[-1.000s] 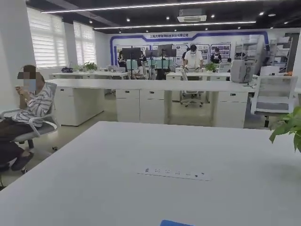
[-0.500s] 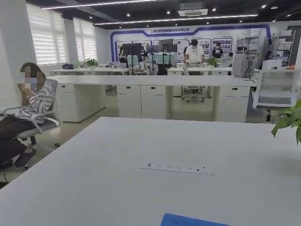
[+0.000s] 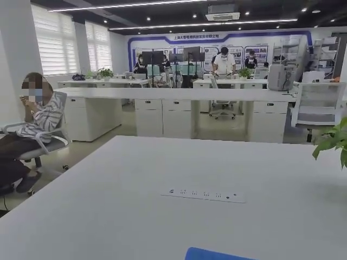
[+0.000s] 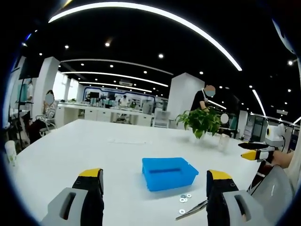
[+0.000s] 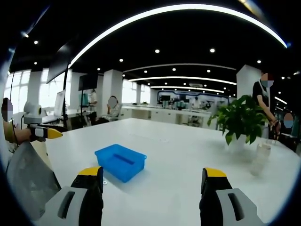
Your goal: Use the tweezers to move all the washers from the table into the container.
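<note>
A blue container [image 4: 168, 172] stands on the white table [image 4: 70, 160] straight ahead of my left gripper [image 4: 155, 181], which is open and holds nothing. Three small washers [image 4: 185, 197] lie just in front of the container, and metal tweezers [image 4: 192, 211] rest beside them by my right-hand jaw. My right gripper [image 5: 150, 181] is open too, with nothing between its fingers; the container [image 5: 121, 161] lies ahead and left of it, with a washer [image 5: 104, 182] at its near corner. In the head view the container's edge [image 3: 217, 254] peeks in at the bottom.
A potted plant [image 5: 240, 120] and a clear cup [image 5: 260, 157] stand on the table's right side. A power strip [image 3: 203, 195] is set into the tabletop. A person sits on a chair [image 3: 32, 135] at the left. More desks stand behind.
The head camera has tilted slightly down, so a little more of the blue container's edge shows at the bottom. Nothing on the table has visibly moved.
</note>
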A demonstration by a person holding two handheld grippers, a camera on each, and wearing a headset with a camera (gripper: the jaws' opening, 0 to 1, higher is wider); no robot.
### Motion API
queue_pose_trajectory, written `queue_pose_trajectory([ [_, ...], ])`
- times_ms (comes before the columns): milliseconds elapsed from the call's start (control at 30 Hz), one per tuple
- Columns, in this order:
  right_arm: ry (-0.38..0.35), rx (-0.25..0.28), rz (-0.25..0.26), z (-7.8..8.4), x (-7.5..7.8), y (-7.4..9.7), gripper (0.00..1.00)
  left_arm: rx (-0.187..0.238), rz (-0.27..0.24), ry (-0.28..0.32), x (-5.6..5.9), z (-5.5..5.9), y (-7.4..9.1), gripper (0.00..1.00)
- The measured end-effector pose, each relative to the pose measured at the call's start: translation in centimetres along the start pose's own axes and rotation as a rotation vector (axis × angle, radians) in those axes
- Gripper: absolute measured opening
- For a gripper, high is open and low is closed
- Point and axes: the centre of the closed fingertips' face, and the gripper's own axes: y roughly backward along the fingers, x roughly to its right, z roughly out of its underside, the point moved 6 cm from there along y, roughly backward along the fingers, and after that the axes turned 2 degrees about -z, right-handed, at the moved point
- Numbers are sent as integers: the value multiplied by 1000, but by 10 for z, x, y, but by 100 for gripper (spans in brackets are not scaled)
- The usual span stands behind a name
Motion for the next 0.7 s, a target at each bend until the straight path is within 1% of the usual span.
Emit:
queue_pose_trajectory([
  [500, 10, -11, -3, 0, -3, -1, 85, -11, 3, -2, 0, 1, 0, 92],
  [700, 5, -32, -6, 2, -3, -3, 84, -25, 0, -8, 0, 3, 0, 91],
])
